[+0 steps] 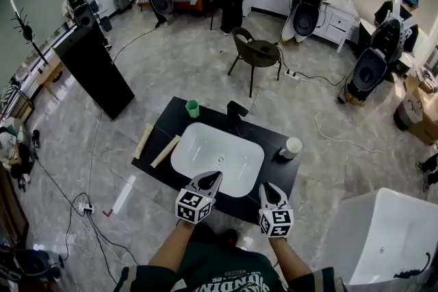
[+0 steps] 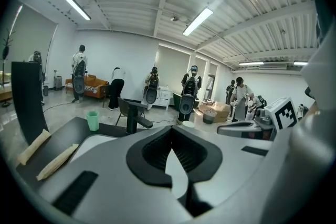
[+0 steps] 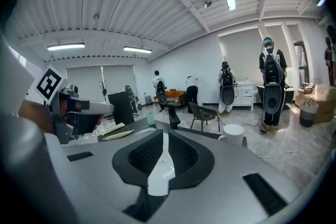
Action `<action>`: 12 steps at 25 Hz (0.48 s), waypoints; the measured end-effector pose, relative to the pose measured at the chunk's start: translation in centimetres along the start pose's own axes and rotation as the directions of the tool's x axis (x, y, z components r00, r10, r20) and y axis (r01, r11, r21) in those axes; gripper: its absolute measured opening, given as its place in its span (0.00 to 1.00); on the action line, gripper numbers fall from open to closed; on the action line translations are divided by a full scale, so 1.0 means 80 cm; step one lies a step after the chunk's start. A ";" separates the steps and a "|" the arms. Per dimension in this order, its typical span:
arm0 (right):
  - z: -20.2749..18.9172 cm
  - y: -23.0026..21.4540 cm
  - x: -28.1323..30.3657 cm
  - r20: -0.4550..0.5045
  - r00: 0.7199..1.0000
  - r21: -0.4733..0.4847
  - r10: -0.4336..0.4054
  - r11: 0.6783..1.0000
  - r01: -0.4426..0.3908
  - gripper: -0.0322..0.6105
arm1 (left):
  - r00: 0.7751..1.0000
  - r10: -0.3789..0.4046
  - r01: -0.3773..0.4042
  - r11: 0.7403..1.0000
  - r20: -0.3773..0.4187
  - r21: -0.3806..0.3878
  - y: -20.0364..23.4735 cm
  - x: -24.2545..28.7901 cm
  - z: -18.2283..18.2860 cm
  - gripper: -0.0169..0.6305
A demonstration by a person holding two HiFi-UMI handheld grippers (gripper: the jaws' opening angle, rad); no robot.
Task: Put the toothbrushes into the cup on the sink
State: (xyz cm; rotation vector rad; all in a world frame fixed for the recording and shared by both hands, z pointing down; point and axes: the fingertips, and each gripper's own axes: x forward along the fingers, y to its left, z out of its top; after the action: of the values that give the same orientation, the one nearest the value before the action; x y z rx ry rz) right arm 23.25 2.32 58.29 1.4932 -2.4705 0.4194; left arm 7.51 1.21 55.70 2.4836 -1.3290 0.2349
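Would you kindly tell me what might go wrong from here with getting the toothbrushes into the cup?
The outer toothbrush lies flat at the left edge of the counter; a nudge might knock it off. A green cup and a white cup both stand by the sink, inviting a mix-up. The left gripper and right gripper are shut and must open before grasping.

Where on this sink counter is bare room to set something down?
The black counter is bare at the back right, between the faucet and the white cup. The left strip is crowded with two wrapped toothbrushes. The green cup takes the back-left corner.
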 end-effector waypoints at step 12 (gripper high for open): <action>-0.003 -0.021 0.024 -0.009 0.997 0.044 -0.070 0.997 0.071 0.12 | 1.000 -0.005 0.005 1.000 -0.004 -0.026 0.045 0.009 0.004 0.05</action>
State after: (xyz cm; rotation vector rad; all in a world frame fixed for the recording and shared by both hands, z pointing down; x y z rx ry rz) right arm 23.91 0.08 59.33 1.5879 -2.4094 0.4690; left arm 4.90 -1.32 56.30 2.4634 -1.3161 0.2204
